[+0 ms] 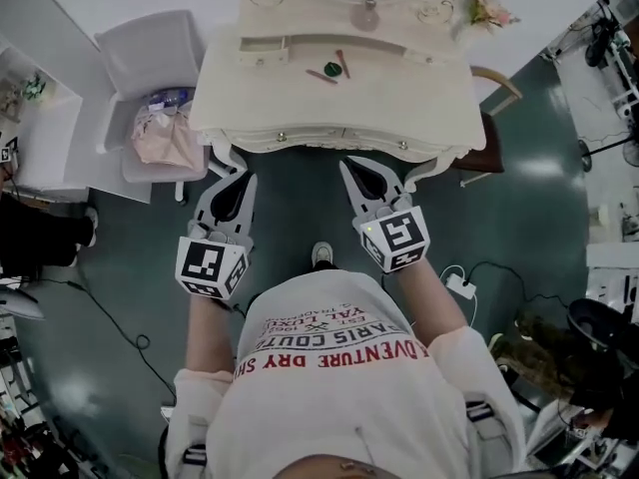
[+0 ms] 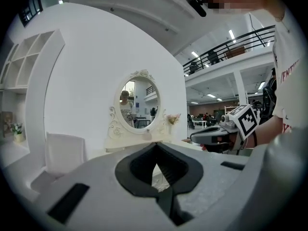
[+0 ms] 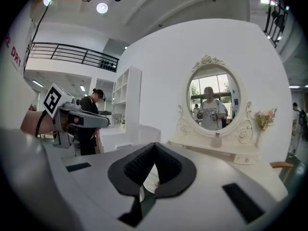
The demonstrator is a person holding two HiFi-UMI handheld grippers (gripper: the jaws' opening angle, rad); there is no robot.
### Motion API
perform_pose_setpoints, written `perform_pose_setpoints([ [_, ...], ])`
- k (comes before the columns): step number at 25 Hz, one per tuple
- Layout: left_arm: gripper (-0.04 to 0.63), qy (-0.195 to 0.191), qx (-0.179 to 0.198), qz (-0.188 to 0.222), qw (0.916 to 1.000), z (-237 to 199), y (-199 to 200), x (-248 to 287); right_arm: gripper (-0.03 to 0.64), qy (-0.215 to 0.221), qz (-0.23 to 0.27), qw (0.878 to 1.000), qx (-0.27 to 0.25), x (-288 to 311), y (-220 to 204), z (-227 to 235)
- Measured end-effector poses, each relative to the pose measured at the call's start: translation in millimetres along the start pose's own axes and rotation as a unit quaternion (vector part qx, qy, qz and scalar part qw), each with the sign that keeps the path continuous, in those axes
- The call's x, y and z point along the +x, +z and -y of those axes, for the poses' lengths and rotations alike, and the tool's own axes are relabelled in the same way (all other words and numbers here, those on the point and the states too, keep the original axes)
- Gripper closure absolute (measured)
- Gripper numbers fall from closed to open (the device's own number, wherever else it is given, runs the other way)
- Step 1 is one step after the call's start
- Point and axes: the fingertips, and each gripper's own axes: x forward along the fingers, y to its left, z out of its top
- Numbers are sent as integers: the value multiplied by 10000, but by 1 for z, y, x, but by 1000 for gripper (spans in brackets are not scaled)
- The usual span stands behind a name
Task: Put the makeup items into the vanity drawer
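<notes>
The left gripper [image 1: 226,160] hangs just short of the vanity's [image 1: 419,98] near edge, its jaws together and empty. The makeup items [image 1: 332,68], slim sticks and a small green piece, lie loose at the middle of the surface, in front of the mirror [image 2: 139,103]. The drawer front [image 1: 339,140] below the edge looks shut. The right gripper [image 1: 349,168] is level with the left, and its jaws are also closed on nothing. The drawer should probably be opened first: one gripper's jaws part and take a knob [image 1: 403,144] squarely, then pull straight back.
</notes>
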Motion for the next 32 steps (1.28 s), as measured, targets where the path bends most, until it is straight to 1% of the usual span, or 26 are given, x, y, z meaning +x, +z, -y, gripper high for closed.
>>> perform_pose_setpoints([
  [6, 592, -21, 25, -158, 9999, -3, 4, 74, 620, 163, -114, 9997, 131, 40, -8, 65],
  [11, 592, -11, -83, -312, 9995, -28, -1, 126, 621, 205, -378, 9988, 236, 80, -23, 104],
  [17, 592, -238, 24, -132, 9996, -85, 14, 185, 620, 158, -633, 9976, 238, 148, -26, 133],
  [21, 592, -519, 26, -113, 9986, -127, 18, 230, 620, 18, -857, 9956, 368, 198, -31, 157],
  [24, 592, -727, 6, -122, 9973, -157, 17, 261, 621, -65, -1158, 9923, 429, 235, -43, 173],
  [27, 592, -785, -5, -72, 9969, -185, 10, 290, 620, -130, -1581, 9862, 479, 267, -64, 187],
  [30, 592, -911, -160, -67, 9957, -203, -3, 318, 620, -171, -2068, 9766, 571, 291, -90, 201],
  [32, 592, -1067, -285, -138, 9938, -208, -13, 334, 620, -126, -2502, 9662, 613, 304, -111, 210],
])
